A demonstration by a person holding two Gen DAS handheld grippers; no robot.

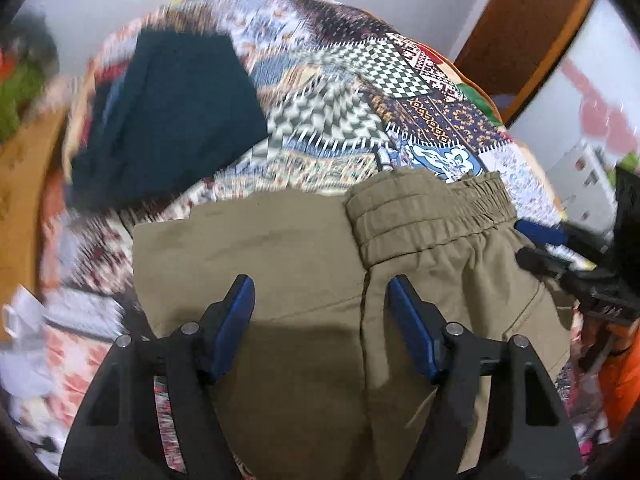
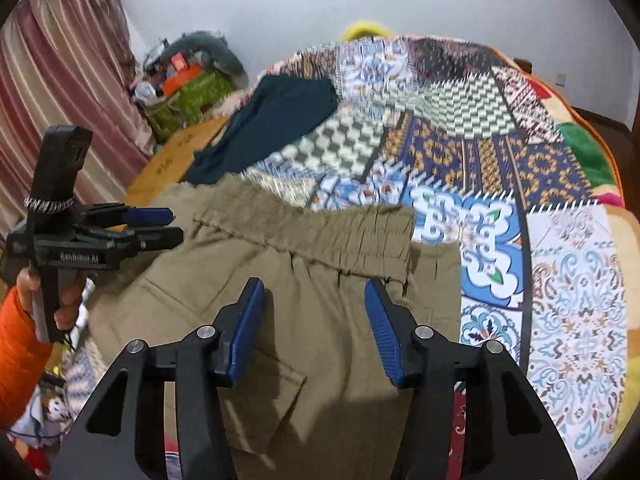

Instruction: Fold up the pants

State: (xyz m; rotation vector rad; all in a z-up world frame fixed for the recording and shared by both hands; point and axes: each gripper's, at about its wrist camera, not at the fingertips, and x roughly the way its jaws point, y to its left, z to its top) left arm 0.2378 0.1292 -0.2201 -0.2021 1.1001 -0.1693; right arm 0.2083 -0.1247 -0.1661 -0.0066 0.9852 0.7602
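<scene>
A patchwork bedspread (image 2: 520, 160) covers the bed. On its near part lie the khaki pants (image 2: 320, 280), folded, elastic waistband (image 1: 432, 208) facing away. A dark teal garment (image 1: 168, 120) lies farther back. The left gripper (image 1: 320, 304) and right gripper (image 2: 316, 308) hover above the pants, jaws parted, gripping nothing.

Khaki pants (image 1: 280, 264), patchwork quilt (image 1: 360, 92), left claw (image 1: 322, 296) parted

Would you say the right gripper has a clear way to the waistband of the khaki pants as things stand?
Probably yes. The right gripper hangs open just short of the waistband of the khaki pants, with nothing lying between; the left gripper is off to the side.
</scene>
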